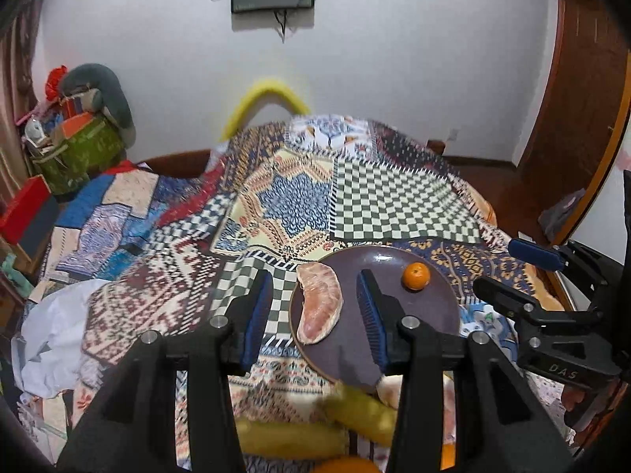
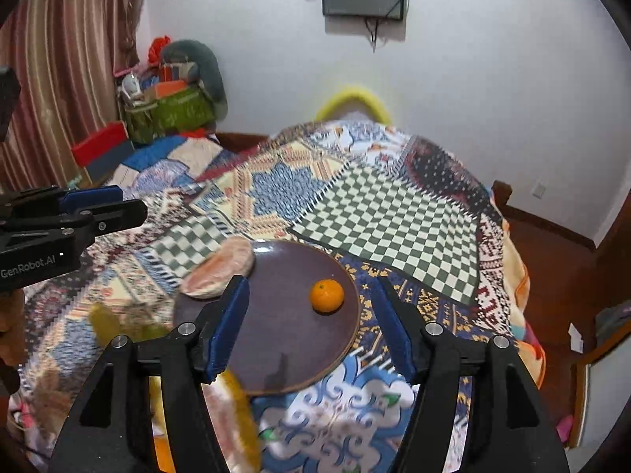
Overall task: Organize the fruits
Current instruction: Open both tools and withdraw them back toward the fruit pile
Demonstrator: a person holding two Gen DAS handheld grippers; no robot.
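My left gripper [image 1: 315,311] stands part open and empty above the round dark purple plate [image 1: 394,315]; my right gripper [image 2: 311,331] stands wider, also empty. The plate holds a small orange mandarin [image 2: 326,295] and a pink peeled pomelo segment [image 1: 319,307]. Yellow bananas [image 1: 363,414] lie off the plate: probable next pick. Surface: patchwork-patterned cloth [image 1: 370,197] before a white wall [image 1: 394,79].

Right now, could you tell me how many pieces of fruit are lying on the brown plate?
2: a peeled pomelo segment at the plate's left edge and a small orange towards its far right. Other fruit lies off the plate.
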